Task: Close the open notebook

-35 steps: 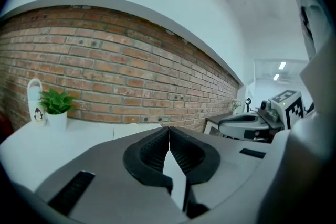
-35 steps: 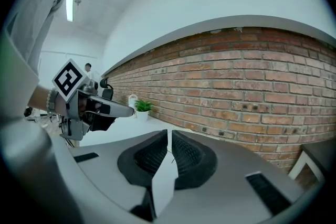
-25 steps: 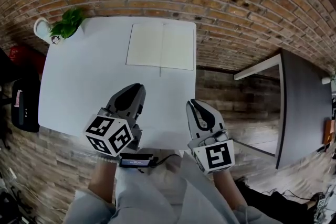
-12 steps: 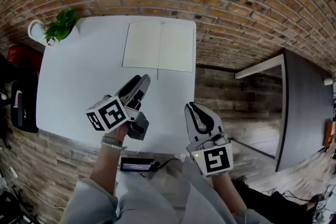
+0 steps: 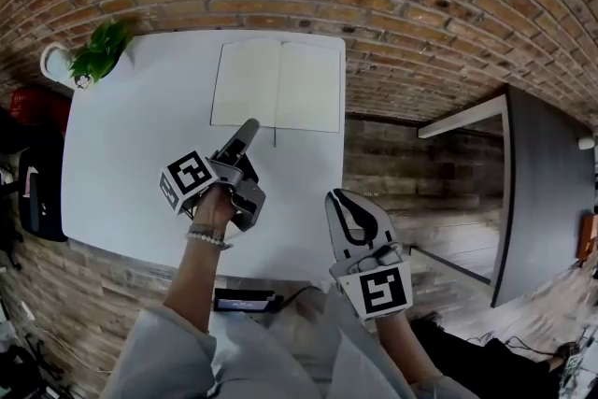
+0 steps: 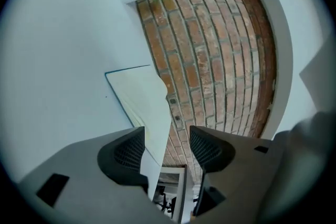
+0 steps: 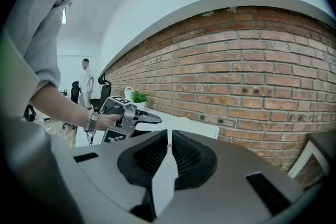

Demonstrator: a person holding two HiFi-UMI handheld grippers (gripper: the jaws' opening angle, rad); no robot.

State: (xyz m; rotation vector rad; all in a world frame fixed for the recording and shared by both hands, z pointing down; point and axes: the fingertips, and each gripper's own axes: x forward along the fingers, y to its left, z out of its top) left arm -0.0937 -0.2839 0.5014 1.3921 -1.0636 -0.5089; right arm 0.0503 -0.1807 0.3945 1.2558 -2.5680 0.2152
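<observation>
As jaws just spread, empty, left gripper [image 5: 246, 131], tipped sideways, faces notebook [image 5: 277, 85].

White table [image 5: 140, 145]: open notebook [image 5: 277, 85], potted plant [image 5: 92, 53]

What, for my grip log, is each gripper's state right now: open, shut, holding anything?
Left gripper: open, jaws have just been opening, nothing held between them; the notebook lies ahead.
Right gripper: shut, empty.
</observation>
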